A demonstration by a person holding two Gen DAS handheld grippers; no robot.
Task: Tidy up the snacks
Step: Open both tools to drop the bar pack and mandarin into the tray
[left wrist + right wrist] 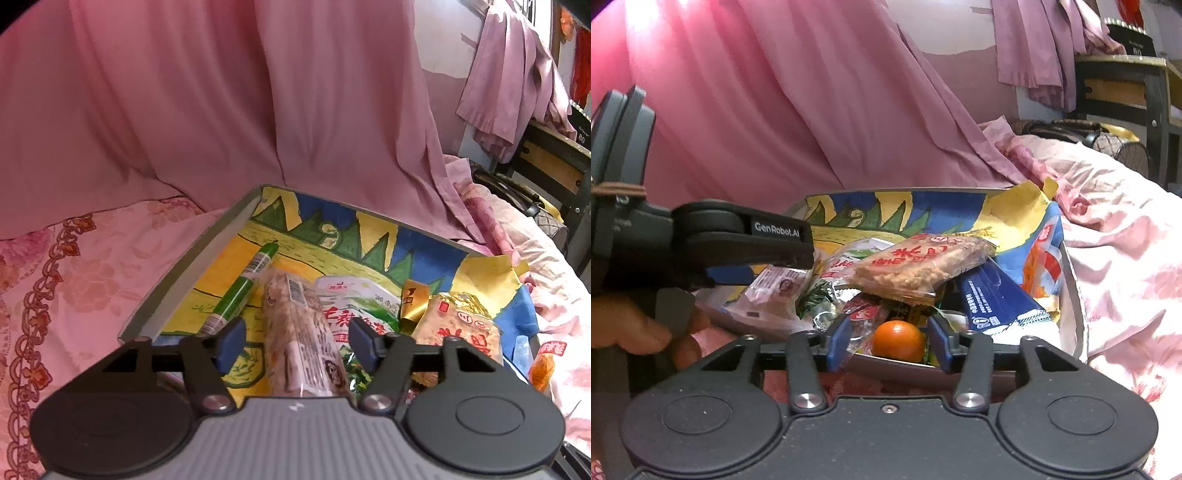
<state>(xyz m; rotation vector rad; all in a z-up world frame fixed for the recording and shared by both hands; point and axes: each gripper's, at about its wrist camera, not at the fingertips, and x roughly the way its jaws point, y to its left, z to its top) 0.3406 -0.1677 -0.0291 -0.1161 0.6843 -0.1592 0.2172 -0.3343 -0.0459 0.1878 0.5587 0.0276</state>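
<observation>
A tray (207, 254) with a grey rim and a bright painted base lies on a bed and holds several snacks. My left gripper (297, 345) is open; a pink clear-wrapped snack pack (295, 325) lies between its blue pads without touching them. Left of the pack lies a green tube (243, 288), right of it a white-green packet (351, 299) and a rice cracker pack (461, 325). My right gripper (890, 343) is open at the tray's near rim (905, 365), with a small orange (898, 340) between its pads and gaps on both sides. Behind the orange lie the rice cracker pack (916, 266) and a blue box (993, 295).
A pink floral bedsheet (74, 277) surrounds the tray and a pink curtain (221, 92) hangs close behind it. A person's hand (628, 332) holds the left gripper, one finger (768, 243) of which reaches in from the left. A dark-framed wooden desk (1123, 85) stands far right.
</observation>
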